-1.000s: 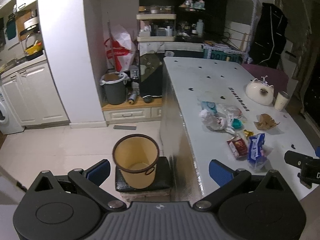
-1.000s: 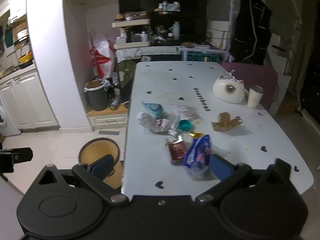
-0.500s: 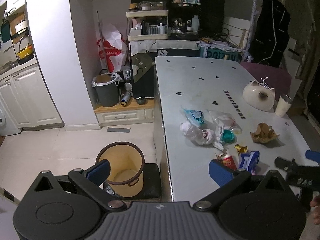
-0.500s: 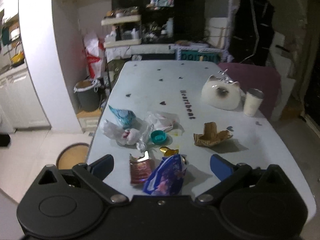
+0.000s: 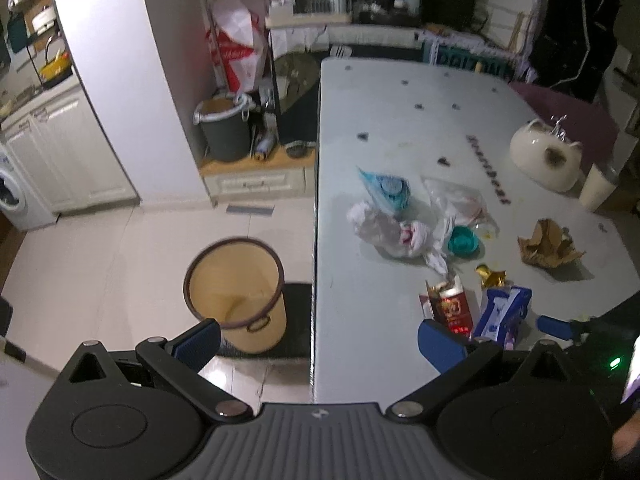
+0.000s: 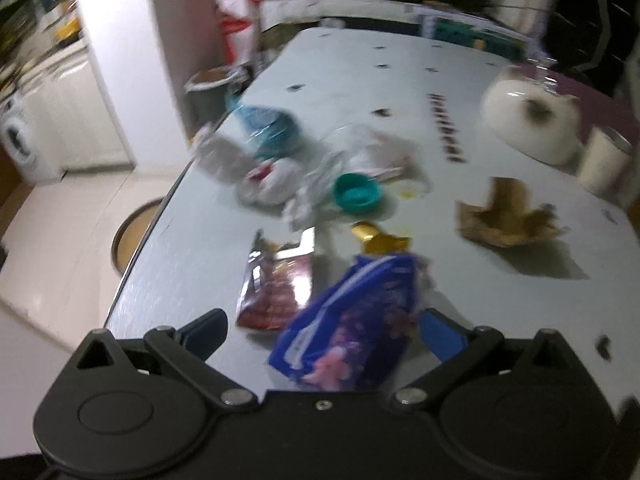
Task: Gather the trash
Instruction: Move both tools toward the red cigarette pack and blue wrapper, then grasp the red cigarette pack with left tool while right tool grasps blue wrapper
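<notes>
Trash lies on the white table (image 5: 400,120): a blue-purple packet (image 6: 352,328), a red wrapper (image 6: 276,284), a gold foil (image 6: 380,238), a teal cap (image 6: 356,194), crumpled clear bags (image 6: 264,176) and a brown paper scrap (image 6: 504,216). My right gripper (image 6: 324,328) is open, low over the table, its jaws either side of the blue-purple packet (image 5: 504,312). My left gripper (image 5: 320,340) is open and empty, held above the table's left edge. A yellow bin (image 5: 236,280) stands on the floor beside the table.
A white cat-shaped pot (image 5: 544,156) and a cup (image 5: 598,188) stand at the table's right side. A grey bin (image 5: 224,128) and shelves stand by the far wall. White cabinets (image 5: 60,148) line the left.
My right gripper has moved forward and down over the table until the blue-purple packet lies between its jaws. My left gripper has risen and tilted to look down more steeply.
</notes>
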Action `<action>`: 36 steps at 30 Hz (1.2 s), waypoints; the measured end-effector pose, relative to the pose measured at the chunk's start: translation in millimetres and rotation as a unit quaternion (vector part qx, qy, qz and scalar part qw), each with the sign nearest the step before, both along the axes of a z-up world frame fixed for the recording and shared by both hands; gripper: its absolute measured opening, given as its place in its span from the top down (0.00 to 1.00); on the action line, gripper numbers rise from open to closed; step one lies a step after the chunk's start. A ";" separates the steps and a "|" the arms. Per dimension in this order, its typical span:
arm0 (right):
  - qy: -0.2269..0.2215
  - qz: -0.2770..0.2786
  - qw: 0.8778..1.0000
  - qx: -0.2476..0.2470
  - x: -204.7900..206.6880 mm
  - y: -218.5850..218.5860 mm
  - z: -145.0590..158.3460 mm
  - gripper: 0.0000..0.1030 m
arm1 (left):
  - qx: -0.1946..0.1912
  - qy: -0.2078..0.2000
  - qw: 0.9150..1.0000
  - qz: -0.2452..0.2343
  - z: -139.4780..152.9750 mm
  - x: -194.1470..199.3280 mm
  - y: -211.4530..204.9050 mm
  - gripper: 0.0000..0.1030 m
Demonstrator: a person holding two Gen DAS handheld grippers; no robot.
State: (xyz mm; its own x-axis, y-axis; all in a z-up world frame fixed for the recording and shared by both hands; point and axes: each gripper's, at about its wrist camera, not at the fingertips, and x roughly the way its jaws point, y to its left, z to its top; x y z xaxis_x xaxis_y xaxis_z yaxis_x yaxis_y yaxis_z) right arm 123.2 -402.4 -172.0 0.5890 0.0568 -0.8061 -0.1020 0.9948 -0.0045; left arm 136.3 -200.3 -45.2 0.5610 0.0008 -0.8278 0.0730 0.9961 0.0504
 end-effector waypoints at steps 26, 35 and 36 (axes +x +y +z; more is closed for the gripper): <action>-0.015 -0.141 0.990 -0.007 -35.2 -131.5 -9.1 0.00 | -0.088 0.105 0.990 -0.019 -92.5 75.4 -107.2 0.01; -0.038 -0.048 0.997 -0.038 -44.9 -105.9 1.1 0.00 | -0.066 0.145 0.987 0.004 -138.3 89.0 -129.1 0.10; -0.037 -0.039 0.997 -0.053 -43.4 -100.8 -1.1 0.00 | -0.061 0.148 0.987 0.004 -142.0 89.7 -131.1 0.11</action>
